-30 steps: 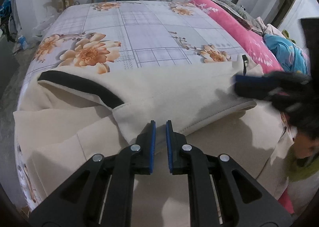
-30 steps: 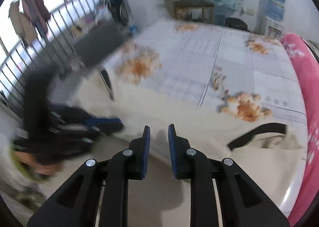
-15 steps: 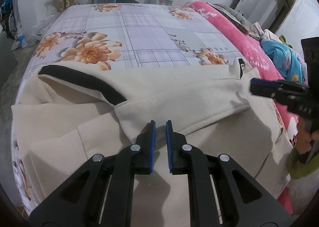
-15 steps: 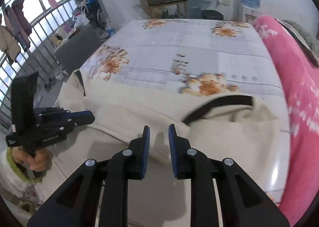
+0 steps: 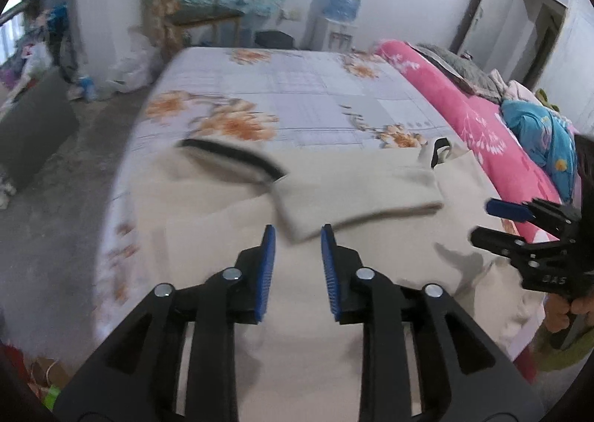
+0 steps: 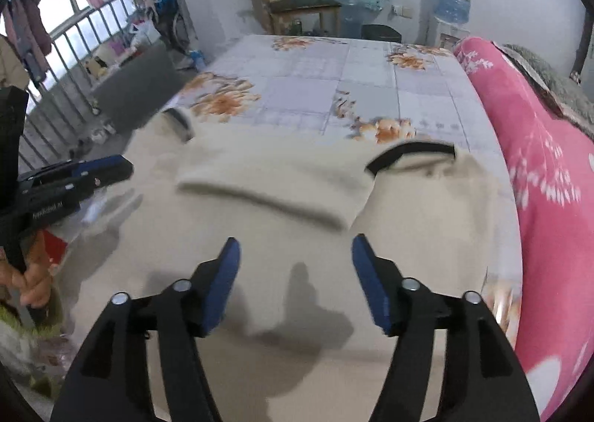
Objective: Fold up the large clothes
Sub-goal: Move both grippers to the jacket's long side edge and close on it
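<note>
A large cream garment [image 5: 334,192] [image 6: 282,177] with black trim lies spread over the near end of the bed, both sleeves folded across its body. My left gripper [image 5: 297,236] hovers above the cloth just short of the folded sleeve's edge; its jaws are opening and nothing is between them. My right gripper [image 6: 295,247] hangs over the garment's lower body, jaws opening wide, also empty. In the left wrist view the right gripper [image 5: 493,219] shows at the right edge. In the right wrist view the left gripper [image 6: 111,167] shows at the left edge.
The bed [image 6: 334,80] carries a floral checked sheet. A pink blanket roll [image 6: 549,162] lies along its right side. Beyond the bed stand a wooden chair [image 5: 193,17] and a water dispenser [image 5: 341,17]. A window railing [image 6: 55,62] with hung clothes is at left.
Both grippers have let go and drawn back and up from the folded sleeves, jaws going from nearly shut to open. The sleeves now lie flat across the garment.
</note>
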